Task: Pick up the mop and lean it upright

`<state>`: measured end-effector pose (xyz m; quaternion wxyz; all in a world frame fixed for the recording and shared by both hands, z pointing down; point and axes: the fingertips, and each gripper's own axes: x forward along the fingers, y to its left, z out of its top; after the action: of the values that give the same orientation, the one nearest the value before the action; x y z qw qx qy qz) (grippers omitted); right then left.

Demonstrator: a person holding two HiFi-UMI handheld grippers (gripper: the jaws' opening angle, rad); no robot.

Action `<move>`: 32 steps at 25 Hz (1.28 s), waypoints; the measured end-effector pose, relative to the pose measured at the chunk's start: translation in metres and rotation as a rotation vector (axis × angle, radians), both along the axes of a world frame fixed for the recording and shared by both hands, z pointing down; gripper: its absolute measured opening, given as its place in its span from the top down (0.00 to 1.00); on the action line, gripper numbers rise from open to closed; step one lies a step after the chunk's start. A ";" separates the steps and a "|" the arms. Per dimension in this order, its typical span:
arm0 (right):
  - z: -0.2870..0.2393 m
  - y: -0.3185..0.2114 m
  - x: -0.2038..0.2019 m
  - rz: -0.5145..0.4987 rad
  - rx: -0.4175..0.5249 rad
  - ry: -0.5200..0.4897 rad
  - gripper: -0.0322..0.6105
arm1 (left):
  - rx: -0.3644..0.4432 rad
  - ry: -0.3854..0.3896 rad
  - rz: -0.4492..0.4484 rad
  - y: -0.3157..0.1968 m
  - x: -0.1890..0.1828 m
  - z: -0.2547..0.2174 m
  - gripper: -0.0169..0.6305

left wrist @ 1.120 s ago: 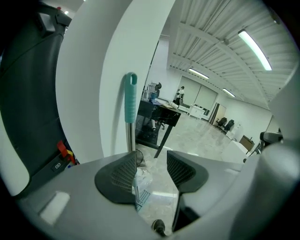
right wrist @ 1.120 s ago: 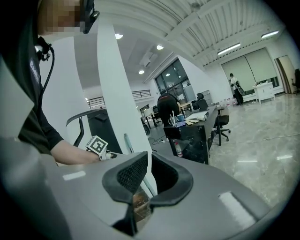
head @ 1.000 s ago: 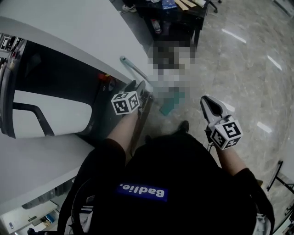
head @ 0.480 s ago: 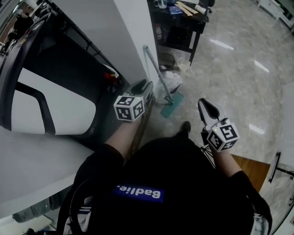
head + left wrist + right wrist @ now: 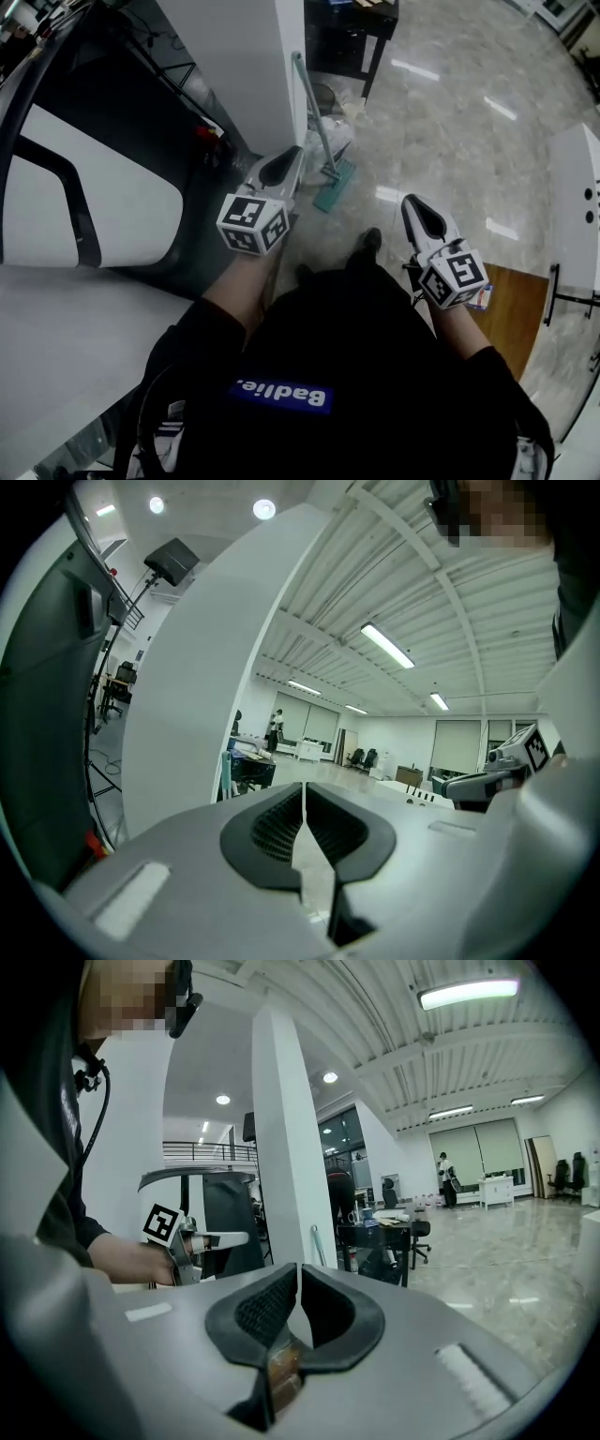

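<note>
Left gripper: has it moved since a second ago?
Yes. The left gripper has drawn back from the mop handle leaning on the white pillar; its jaws have just been closing, empty.

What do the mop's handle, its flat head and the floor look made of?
Slim pale-teal mop handle: smooth tube, painted metal or plastic; too small to tell. Flat teal mop head: matte, likely plastic plate with cloth pad, uncertain. Grey-beige floor: polished stone or marble-look tile, veined, mirroring ceiling lights.
</note>
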<state>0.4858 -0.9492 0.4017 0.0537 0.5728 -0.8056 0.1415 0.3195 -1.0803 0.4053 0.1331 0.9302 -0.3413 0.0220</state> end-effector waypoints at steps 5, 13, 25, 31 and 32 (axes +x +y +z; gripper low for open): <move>0.003 0.031 -0.004 0.018 -0.005 -0.007 0.92 | -0.005 0.020 0.018 0.030 -0.001 0.001 0.94; -0.007 0.070 0.011 0.015 0.035 -0.054 0.92 | 0.029 0.003 0.021 0.083 0.006 -0.026 0.94; 0.002 0.174 0.084 0.020 0.056 -0.155 0.94 | 0.006 -0.004 0.068 0.206 0.088 -0.052 0.94; 0.031 0.205 0.099 0.014 0.003 -0.212 0.94 | 0.008 -0.065 0.082 0.254 0.102 -0.064 0.94; 0.034 0.209 0.098 0.015 -0.005 -0.220 0.94 | 0.007 -0.073 0.087 0.259 0.102 -0.063 0.94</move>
<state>0.5841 -0.7399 0.4357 -0.0349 0.5596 -0.8020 0.2060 0.4218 -0.8211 0.3424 0.1161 0.9432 -0.3053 0.0603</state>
